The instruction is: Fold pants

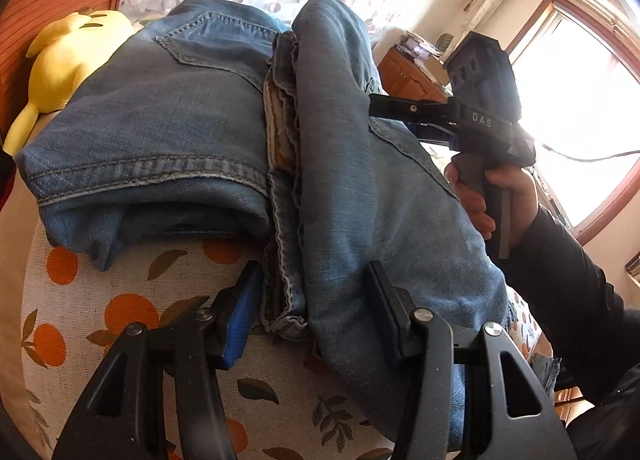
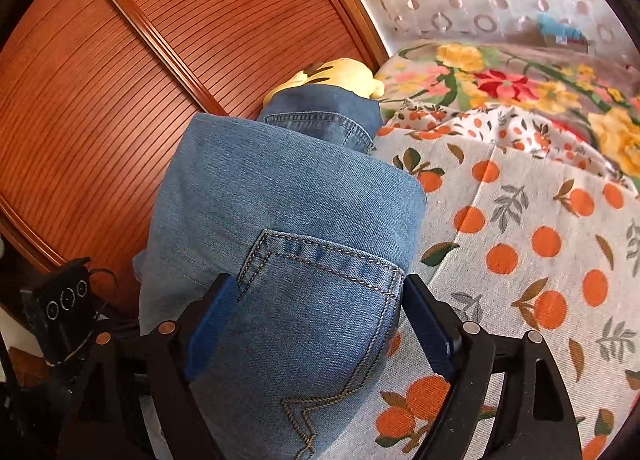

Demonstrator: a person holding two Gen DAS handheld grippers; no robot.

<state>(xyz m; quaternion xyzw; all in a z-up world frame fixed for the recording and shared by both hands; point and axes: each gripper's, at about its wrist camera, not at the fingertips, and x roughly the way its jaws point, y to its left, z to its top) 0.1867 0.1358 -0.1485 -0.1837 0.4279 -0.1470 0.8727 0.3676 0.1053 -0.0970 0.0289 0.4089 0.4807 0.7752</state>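
Jeans (image 1: 168,127), stitched blue denim, bunched into thick folds.

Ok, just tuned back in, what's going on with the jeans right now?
A person is folding blue jeans on a bed sheet printed with oranges, using a handheld gripper in each hand. The left gripper has its jaws spread around the leg hems and folded edge. The right gripper straddles the back pocket end, jaws also wide. The jeans look mostly folded into a bundle. A yellow plush toy lies behind them.
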